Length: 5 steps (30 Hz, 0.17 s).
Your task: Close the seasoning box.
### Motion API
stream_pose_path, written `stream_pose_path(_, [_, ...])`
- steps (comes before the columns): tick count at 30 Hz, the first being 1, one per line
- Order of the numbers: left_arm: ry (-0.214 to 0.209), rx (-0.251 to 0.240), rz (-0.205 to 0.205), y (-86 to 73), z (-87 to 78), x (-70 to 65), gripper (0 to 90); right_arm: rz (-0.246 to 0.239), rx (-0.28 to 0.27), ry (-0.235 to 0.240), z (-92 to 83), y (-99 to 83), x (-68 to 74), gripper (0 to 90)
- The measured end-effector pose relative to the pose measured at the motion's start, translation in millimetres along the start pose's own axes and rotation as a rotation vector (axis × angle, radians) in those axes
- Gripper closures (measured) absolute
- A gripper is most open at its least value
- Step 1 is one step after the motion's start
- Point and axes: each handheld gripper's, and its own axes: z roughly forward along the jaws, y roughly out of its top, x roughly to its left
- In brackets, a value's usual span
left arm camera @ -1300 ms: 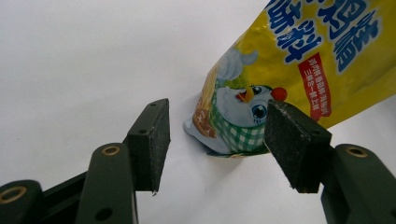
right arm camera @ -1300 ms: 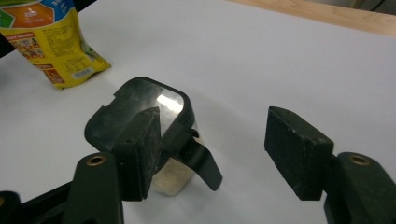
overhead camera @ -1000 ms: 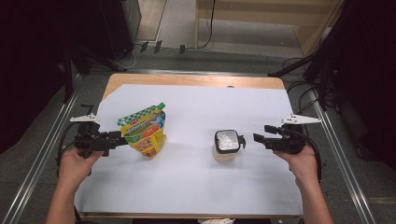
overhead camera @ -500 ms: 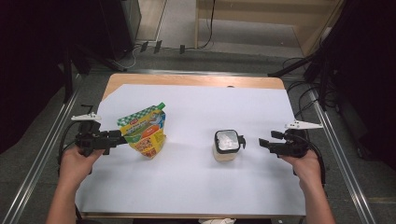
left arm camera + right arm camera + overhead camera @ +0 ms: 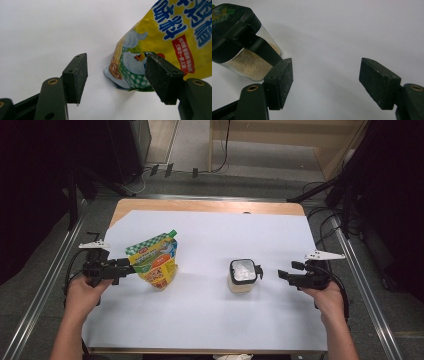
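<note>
A yellow seasoning pouch (image 5: 153, 261) stands upright on the left half of the white-covered desk (image 5: 210, 240), and a clear jar of pale powder with a black lid (image 5: 242, 275) stands well apart from it on the right half. The left gripper (image 5: 131, 267) lies level at the pouch's left edge; its jaws have just been opening, and the pouch's lower corner (image 5: 130, 75) sits between the parted pads, which do not press on it. The right gripper (image 5: 283, 275) rests near the jar's right side, jaws wide apart with only bare desk between them.

On the yellow pouch (image 5: 172, 37) ahead of my left jaws I read blue Chinese characters ending in 味料, while the white print on its red label is too small to read.
</note>
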Motion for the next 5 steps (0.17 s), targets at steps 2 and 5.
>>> stream_pose_path(2, [0.005,0.001,0.005,0.0,0.8,0.2,35.0,-0.001,-0.001,-0.002,-0.1,-0.2,-0.1,28.6])
stream_pose_path(5, [0.005,0.002,0.008,0.0,2.2,0.1,34.3,0.000,-0.002,-0.001,0.1,0.0,-0.4,28.6])
